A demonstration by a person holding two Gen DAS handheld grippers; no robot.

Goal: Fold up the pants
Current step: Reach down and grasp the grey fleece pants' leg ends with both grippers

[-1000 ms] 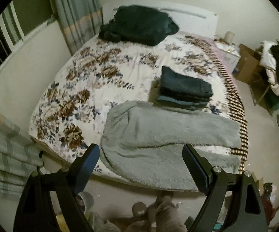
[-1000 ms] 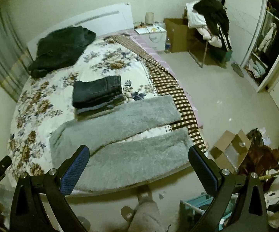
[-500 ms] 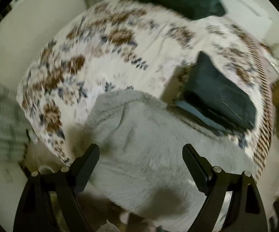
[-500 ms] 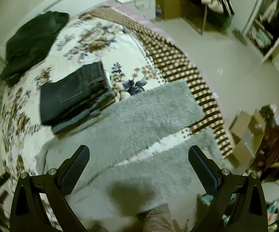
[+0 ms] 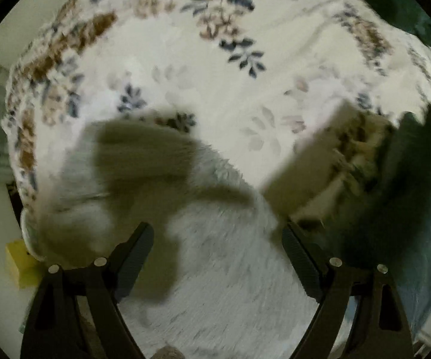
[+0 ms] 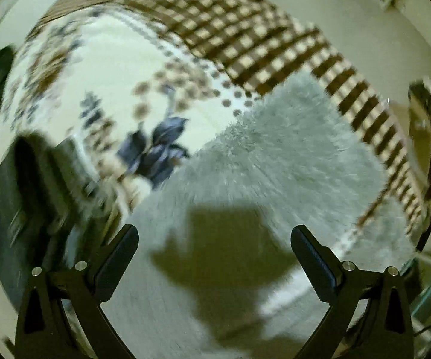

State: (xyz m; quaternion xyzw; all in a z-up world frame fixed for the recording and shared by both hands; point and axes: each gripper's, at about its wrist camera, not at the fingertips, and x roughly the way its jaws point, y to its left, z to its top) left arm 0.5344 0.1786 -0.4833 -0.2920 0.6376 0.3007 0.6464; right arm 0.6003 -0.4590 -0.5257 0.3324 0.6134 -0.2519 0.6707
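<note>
Grey fluffy pants [image 5: 230,257] lie flat on the floral bedspread [image 5: 215,68]. My left gripper [image 5: 218,239] is open and empty, close above the waist end near the bed's left corner. My right gripper [image 6: 215,239] is open and empty, low over the upper leg of the grey pants [image 6: 275,155], near its hem. The lower leg [image 6: 388,239] shows at the right, apart from the upper one. Both views are motion-blurred.
A stack of folded dark pants [image 5: 409,209] sits just right of the left gripper; it also shows at the left of the right wrist view [image 6: 21,197]. A brown checked border [image 6: 260,39] runs along the bed's right edge. A yellow object [image 5: 21,263] lies on the floor.
Both grippers have dropped quickly from a high view of the whole bed to just above the grey pants, left toward the waist, right toward the leg ends. Both stay open.
</note>
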